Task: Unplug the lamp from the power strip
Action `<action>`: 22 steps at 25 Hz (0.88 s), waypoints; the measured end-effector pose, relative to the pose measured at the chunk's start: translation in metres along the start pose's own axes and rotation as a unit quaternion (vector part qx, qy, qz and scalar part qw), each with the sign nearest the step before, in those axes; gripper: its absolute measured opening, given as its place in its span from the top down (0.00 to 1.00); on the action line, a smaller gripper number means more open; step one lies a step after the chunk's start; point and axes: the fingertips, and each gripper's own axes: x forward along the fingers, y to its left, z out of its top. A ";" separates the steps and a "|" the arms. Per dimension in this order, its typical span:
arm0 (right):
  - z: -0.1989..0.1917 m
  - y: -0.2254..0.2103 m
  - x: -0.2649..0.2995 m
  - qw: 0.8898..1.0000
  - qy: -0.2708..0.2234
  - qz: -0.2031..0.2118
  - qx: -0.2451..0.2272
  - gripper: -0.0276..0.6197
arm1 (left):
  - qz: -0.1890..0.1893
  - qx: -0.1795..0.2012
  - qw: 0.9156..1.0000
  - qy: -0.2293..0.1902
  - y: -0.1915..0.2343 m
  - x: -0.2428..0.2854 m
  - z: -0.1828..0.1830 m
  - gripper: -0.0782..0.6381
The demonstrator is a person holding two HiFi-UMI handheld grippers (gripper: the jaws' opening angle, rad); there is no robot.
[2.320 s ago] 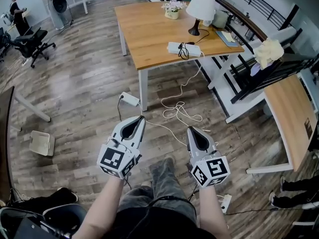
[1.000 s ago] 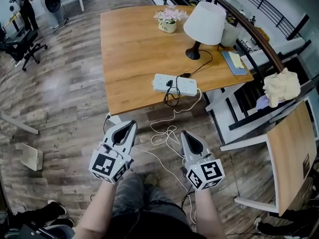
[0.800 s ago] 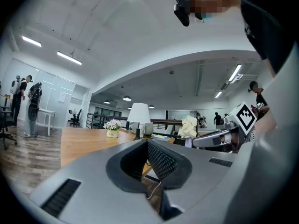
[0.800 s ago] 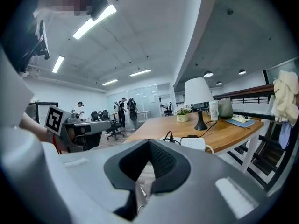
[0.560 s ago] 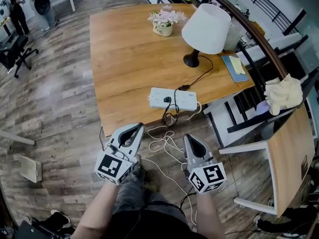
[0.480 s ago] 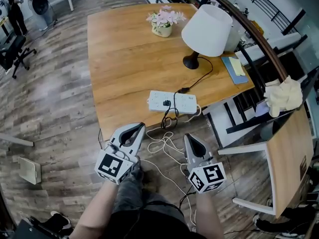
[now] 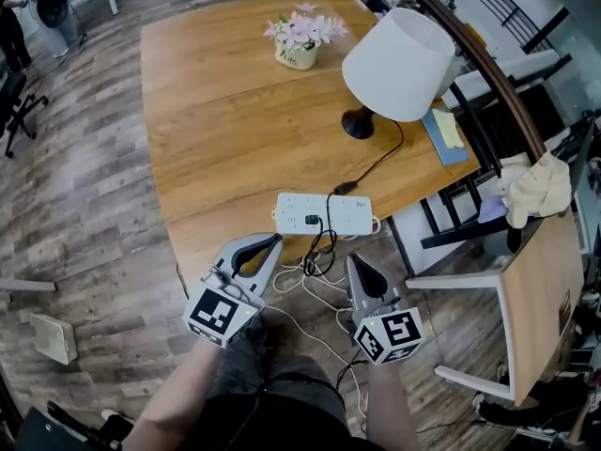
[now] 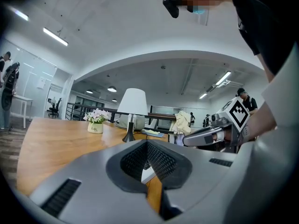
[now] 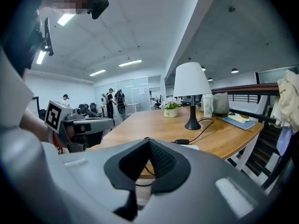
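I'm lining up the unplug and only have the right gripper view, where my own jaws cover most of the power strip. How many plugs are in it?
Observer: Two. In the head view the lamp's plug enters the power strip at its far side, and a second black plug sits on top, toward its left end.
Operator: Where does that second cable run?
Observer: It hangs as a black coil over the near edge of the table, just below the strip.
Operator: And my other hand?
Observer: The left gripper has its jaws together on nothing, by its own view. Its tips are at the table's near edge.
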 end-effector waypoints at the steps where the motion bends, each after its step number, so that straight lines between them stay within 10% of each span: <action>1: 0.000 -0.002 0.002 1.000 0.002 -0.002 -0.001 0.95 | -0.005 -0.001 1.000 0.001 0.001 0.003 0.000 0.90; 14: -0.005 -0.029 0.059 0.992 0.056 0.088 -0.071 0.95 | 0.027 -0.028 0.998 0.043 0.015 0.032 -0.032 0.90; 22: -0.029 -0.021 0.101 0.939 0.140 0.232 -0.214 0.94 | 0.095 -0.012 0.992 0.080 0.022 0.052 -0.056 0.90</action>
